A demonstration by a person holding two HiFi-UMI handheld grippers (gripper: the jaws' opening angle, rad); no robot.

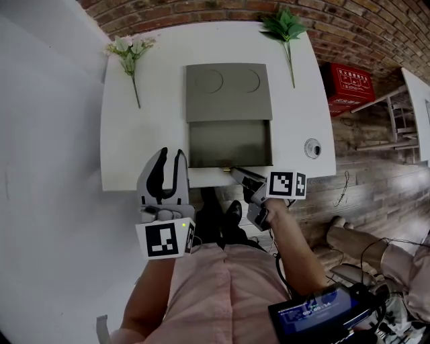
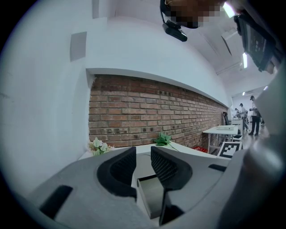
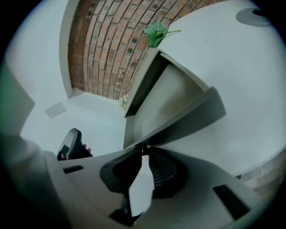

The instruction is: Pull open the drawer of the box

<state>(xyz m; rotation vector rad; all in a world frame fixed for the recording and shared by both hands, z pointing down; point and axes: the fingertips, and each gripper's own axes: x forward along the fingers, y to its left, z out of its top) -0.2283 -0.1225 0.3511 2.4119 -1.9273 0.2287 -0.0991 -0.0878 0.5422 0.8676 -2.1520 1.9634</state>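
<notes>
White table (image 1: 134, 148) against a red brick wall (image 1: 201, 13). Flat grey box with two circle marks on its lid (image 1: 228, 91) sits mid-table; its grey open-topped drawer (image 1: 230, 142) is already slid out towards the person, front edge near the table's near rim, inside looks empty. Right gripper (image 1: 236, 173) is at that front edge, jaw tips pinched together on the drawer's front lip (image 3: 142, 152). Judged mostly done: drawer looks near full travel, only a last bit of pull and letting go left. Left gripper (image 1: 171, 154) hangs off the table's near edge, jaws a little apart, nothing between them. Further out: white-flower sprig (image 1: 129, 50), green leafy sprig (image 1: 285, 28), round metal disc (image 1: 312, 148).
</notes>
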